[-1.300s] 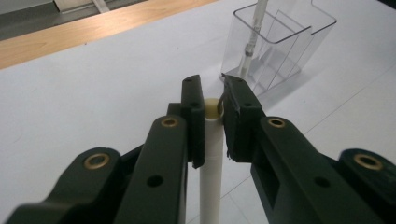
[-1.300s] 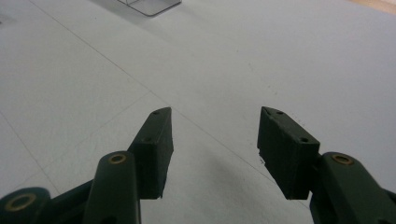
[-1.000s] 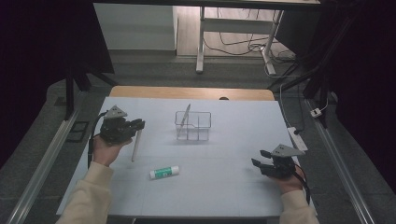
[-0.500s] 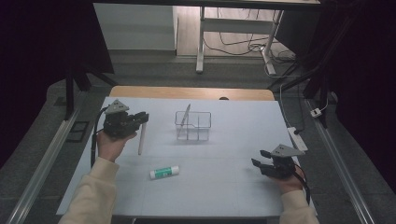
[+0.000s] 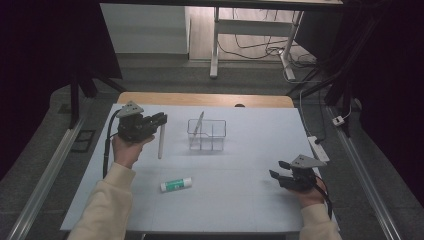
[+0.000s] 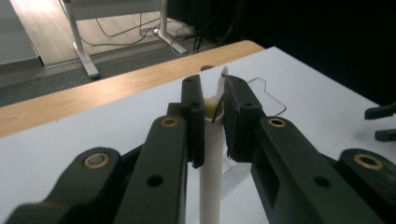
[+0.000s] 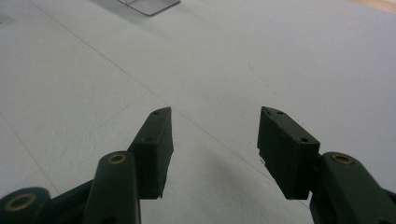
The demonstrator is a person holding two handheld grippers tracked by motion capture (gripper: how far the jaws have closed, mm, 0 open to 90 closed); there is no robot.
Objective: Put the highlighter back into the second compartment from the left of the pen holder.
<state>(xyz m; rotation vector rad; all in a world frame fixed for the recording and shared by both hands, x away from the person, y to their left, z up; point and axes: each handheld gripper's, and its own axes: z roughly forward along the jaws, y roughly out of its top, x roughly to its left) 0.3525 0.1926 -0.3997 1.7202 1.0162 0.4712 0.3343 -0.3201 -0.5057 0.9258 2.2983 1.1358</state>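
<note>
Left gripper (image 5: 161, 119) is clamped on the white tube (image 5: 161, 142), holding it upright above the table (image 5: 250, 200), just left of the clear organizer (image 5: 207, 134). Right gripper (image 5: 278, 170) hangs low near the table's right edge, jaws apart with nothing between them.

Dark room w/ grey floor (image 5: 165, 75), white desk legs (image 5: 216, 45), loose cables (image 5: 260, 50).
</note>
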